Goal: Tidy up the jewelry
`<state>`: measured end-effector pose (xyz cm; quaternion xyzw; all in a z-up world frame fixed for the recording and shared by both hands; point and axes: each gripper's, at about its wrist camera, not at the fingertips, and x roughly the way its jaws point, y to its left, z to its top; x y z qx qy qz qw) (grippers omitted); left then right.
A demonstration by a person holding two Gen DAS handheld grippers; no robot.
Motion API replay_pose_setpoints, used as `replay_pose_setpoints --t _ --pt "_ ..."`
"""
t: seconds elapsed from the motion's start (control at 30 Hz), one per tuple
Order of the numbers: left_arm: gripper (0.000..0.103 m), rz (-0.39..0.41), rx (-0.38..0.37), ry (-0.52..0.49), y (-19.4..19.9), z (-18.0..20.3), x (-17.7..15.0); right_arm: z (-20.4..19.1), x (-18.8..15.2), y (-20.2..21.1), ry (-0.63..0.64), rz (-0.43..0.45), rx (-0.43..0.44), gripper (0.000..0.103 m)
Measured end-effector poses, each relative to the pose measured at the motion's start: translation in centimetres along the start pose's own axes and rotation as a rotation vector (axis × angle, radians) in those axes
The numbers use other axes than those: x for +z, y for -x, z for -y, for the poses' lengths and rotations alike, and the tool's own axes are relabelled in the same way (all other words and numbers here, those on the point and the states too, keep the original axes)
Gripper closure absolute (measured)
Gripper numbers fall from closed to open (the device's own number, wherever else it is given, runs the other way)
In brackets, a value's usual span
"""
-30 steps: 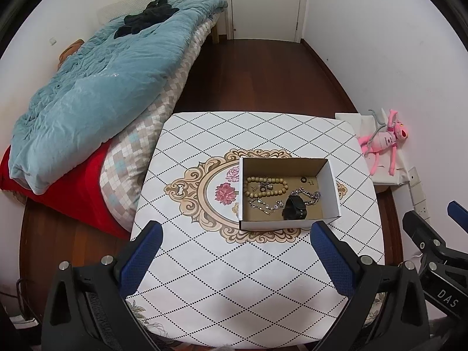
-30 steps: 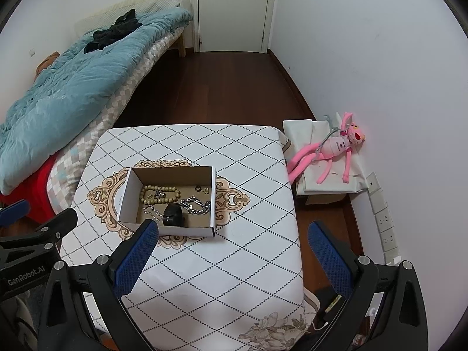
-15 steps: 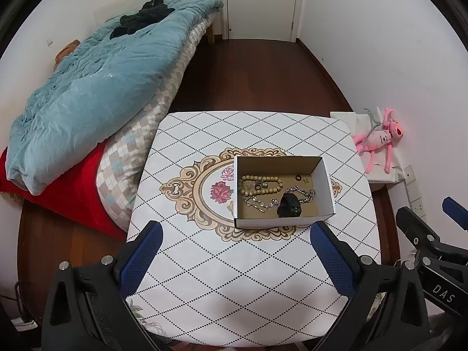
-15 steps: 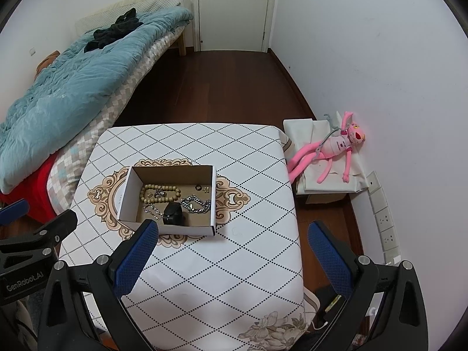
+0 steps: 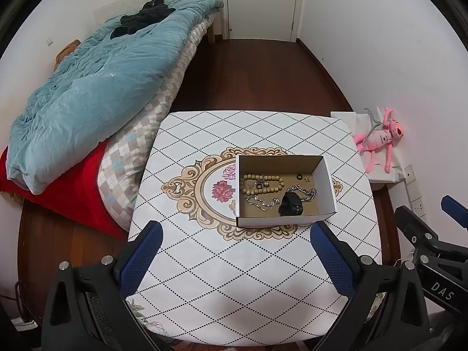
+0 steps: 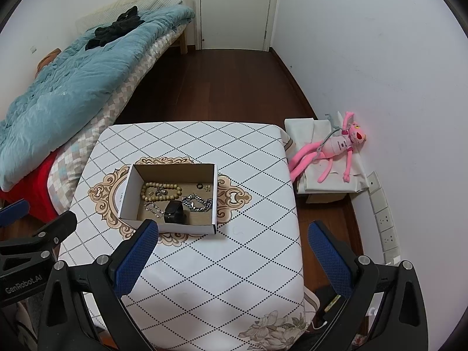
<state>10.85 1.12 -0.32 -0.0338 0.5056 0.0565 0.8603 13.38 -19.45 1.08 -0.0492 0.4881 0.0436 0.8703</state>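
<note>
Reaching into the box, where the chains, beads and watch lie tangled mid-table, several pieces could be snagged together by the wide-open, empty left gripper or right gripper.

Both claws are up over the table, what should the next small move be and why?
Probably lower the right claw toward the cardboard box: both claws are open and hold nothing, and the jewelry, such as the silver chain bracelet, lies loose inside.
</note>
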Motion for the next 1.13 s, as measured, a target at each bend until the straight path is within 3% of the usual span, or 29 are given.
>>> replay_pose_setpoints --t 1.13 --pt "0.0 -0.005 0.007 0.001 -0.3 -1.2 -0.6 0.1 -0.1 -0.5 0.018 -0.024 0.008 0.0"
